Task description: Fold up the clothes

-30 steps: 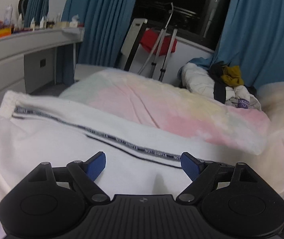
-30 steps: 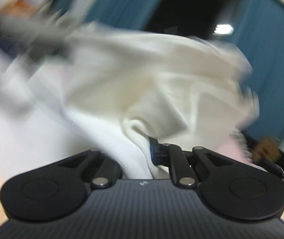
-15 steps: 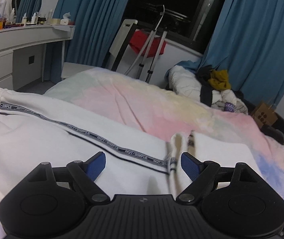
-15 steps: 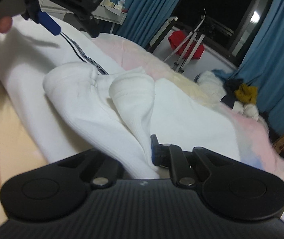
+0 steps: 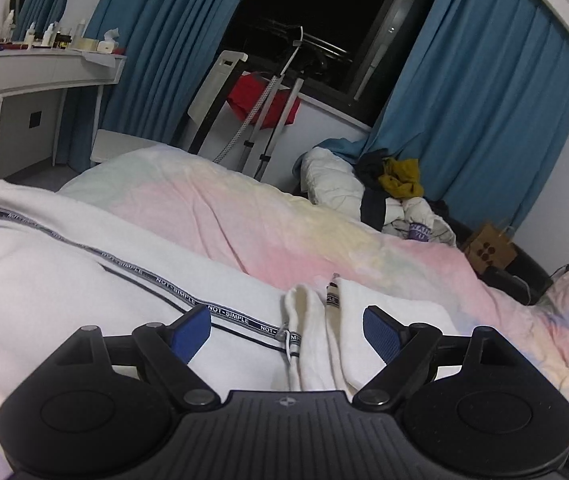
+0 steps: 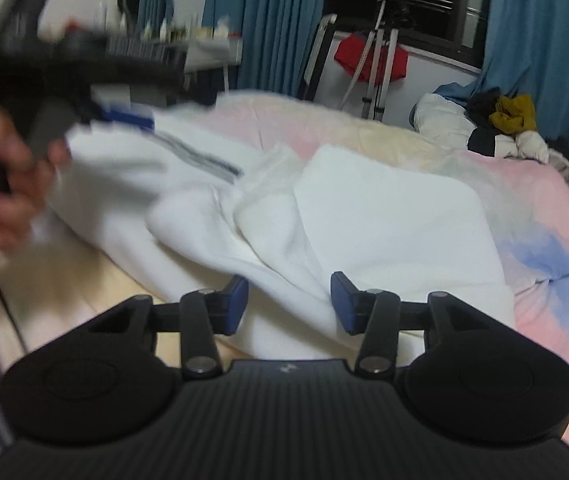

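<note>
One white garment (image 5: 84,280), trousers by its look, is spread on one bed (image 5: 268,216) covered in pastel pink, yellow and blue; one dark printed stripe (image 5: 156,280) is seen running along it toward the left fingers; a folded part (image 6: 396,216) is laid over the rest, ahead of and right of the right fingers

The left gripper (image 5: 286,330) is held wide, with nothing pressed between its two blue pads (image 5: 190,330); the white cloth and one bunched cuff (image 5: 304,312) lie just ahead of and between the fingers, below them

The right gripper (image 6: 289,303) is seen with its jaws opening; the cloth lies in the gap between its two blue pads (image 6: 236,300) but is not pinched; in this view the left gripper is blurred, up and left of the fingers, held by one hand (image 6: 8,184)

Beyond the fingers are found two blue curtains (image 5: 484,92), one dark window (image 5: 316,16), one red cloth (image 5: 260,100) on a rack, one heap of clothes (image 5: 388,192) and one white desk (image 5: 24,80) bearing several small bottles
</note>
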`<state>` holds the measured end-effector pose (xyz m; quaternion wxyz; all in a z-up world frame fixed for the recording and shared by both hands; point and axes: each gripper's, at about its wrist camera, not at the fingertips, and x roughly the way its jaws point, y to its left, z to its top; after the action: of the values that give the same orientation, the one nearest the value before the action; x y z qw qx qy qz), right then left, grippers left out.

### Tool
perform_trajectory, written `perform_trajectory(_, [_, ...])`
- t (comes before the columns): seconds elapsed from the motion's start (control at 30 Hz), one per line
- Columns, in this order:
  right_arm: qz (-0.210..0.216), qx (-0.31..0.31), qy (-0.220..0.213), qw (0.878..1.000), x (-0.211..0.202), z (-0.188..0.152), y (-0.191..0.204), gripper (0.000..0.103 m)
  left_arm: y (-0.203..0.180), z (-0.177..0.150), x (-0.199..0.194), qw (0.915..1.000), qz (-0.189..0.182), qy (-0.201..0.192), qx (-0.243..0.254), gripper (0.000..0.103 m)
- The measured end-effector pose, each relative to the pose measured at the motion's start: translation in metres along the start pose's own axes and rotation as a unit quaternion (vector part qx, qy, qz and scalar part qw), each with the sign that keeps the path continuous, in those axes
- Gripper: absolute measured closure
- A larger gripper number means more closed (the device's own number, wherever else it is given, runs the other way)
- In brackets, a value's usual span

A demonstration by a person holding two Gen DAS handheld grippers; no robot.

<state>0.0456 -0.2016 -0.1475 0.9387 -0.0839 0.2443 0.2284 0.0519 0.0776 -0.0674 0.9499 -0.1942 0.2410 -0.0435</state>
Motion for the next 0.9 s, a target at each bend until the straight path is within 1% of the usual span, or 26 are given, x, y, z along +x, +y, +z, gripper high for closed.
perform_trajectory(0.07, [0.007, 0.022, -0.022, 0.999, -0.003, 0.007, -0.009, 0.055, 0.001, -0.001, -0.004, 0.9999, -0.005, -0.001, -0.011, 0.018])
perform_trajectory(0.1, [0.003, 0.028, -0.028, 0.999, 0.002, 0.009, -0.013, 0.055, 0.001, -0.002, -0.005, 0.9999, -0.008, -0.001, -0.014, 0.018])
perform_trajectory(0.17, [0.002, 0.025, -0.025, 0.999, 0.018, 0.013, -0.017, 0.055, -0.002, -0.003, -0.005, 0.9999, -0.010, -0.002, -0.013, 0.018])
perform_trajectory(0.27, [0.042, 0.002, 0.001, 0.999, 0.045, 0.006, -0.011, 0.055, -0.006, -0.006, -0.001, 1.0000, -0.001, 0.001, 0.001, 0.018])
perform_trajectory(0.3, [0.047, -0.008, 0.007, 0.999, 0.052, 0.002, -0.008, 0.055, -0.007, -0.007, 0.001, 1.0000, 0.002, 0.005, 0.004, 0.018])
perform_trajectory(0.37, [0.052, -0.028, 0.018, 0.998, 0.065, -0.005, 0.000, 0.055, -0.007, -0.009, 0.003, 0.9999, 0.009, 0.012, 0.005, 0.018])
perform_trajectory(0.43, [0.039, -0.036, 0.011, 0.999, 0.067, -0.008, 0.004, 0.056, -0.006, -0.011, 0.006, 0.9997, 0.014, 0.019, 0.003, 0.018])
perform_trajectory(0.47, [0.035, -0.029, 0.011, 0.999, 0.067, -0.007, 0.003, 0.060, -0.005, -0.011, 0.006, 0.9997, 0.014, 0.021, 0.000, 0.018])
perform_trajectory(0.5, [0.034, -0.019, 0.010, 0.999, 0.065, -0.005, 0.002, 0.075, -0.004, -0.012, 0.007, 0.9996, 0.016, 0.022, -0.002, 0.018])
perform_trajectory(0.53, [0.033, -0.009, 0.010, 0.999, 0.063, -0.003, 0.000, 0.084, -0.003, -0.012, 0.005, 0.9996, 0.016, 0.022, -0.003, 0.018])
perform_trajectory(0.57, [0.030, 0.002, 0.005, 1.000, 0.059, 0.000, -0.002, 0.091, -0.003, -0.011, 0.005, 0.9997, 0.017, 0.020, -0.002, 0.018])
perform_trajectory(0.6, [0.029, 0.010, -0.006, 1.000, 0.051, 0.004, -0.002, 0.096, -0.003, -0.011, 0.004, 0.9997, 0.017, 0.018, -0.002, 0.018])
perform_trajectory(0.67, [0.023, 0.014, -0.029, 0.999, 0.034, 0.012, 0.001, 0.096, -0.003, -0.011, 0.002, 0.9997, 0.017, 0.016, -0.003, 0.018])
perform_trajectory(0.77, [0.016, 0.002, -0.036, 0.999, 0.023, 0.015, 0.010, 0.096, -0.001, -0.009, 0.001, 0.9997, 0.018, 0.014, -0.008, 0.018])
perform_trajectory(0.87, [0.022, 0.001, 0.018, 1.000, 0.047, 0.001, 0.011, 0.096, 0.009, -0.006, -0.010, 0.9990, 0.033, 0.015, -0.028, 0.018])
perform_trajectory(0.9, [0.024, 0.000, 0.029, 0.999, 0.055, -0.004, 0.011, 0.096, 0.013, -0.004, -0.014, 0.9986, 0.038, 0.015, -0.034, 0.018])
